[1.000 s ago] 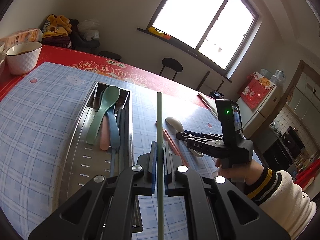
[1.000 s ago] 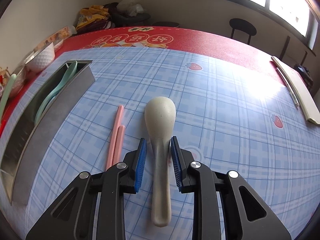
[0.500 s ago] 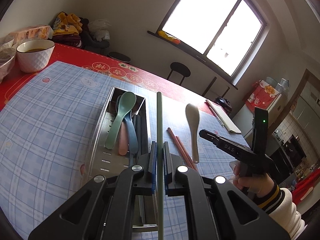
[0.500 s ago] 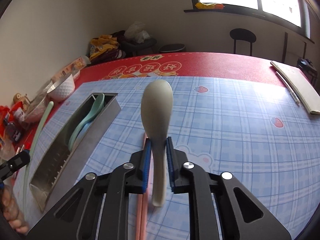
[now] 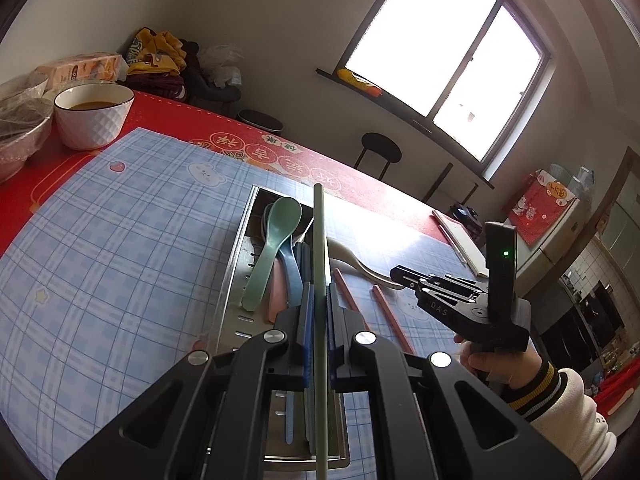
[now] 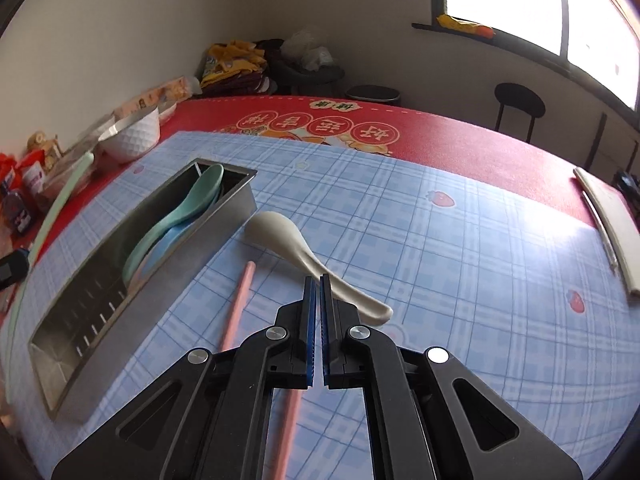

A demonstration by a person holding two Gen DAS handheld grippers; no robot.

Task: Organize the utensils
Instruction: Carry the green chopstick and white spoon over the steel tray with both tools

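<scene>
My left gripper (image 5: pixel 319 292) is shut on a long green chopstick (image 5: pixel 320 240), held lengthwise over the steel utensil tray (image 5: pixel 236 264). A green spoon (image 5: pixel 276 236), a blue one and a pink one lie in the tray. In the right wrist view my right gripper (image 6: pixel 319 280) is shut with nothing between its pads. The cream spoon (image 6: pixel 288 240) lies slanted on the checked cloth beside the tray (image 6: pixel 192 264), its handle passing just beyond the fingertips. A pink chopstick (image 6: pixel 240 296) lies under that gripper; in the left wrist view two pink chopsticks (image 5: pixel 352 300) show.
A white bowl (image 5: pixel 94 116) and a foil dish (image 5: pixel 20 132) stand at the table's far left. Snack packets (image 6: pixel 24 188) sit near them. A flat cream strip (image 6: pixel 608 232) lies at the right edge. A hand in a striped cuff (image 5: pixel 552 384) holds the right gripper.
The right gripper closed on the cream spoon and lifted it; now the spoon is out of the jaws, slanted on the cloth near the tray. The left gripper has shifted over the tray.
</scene>
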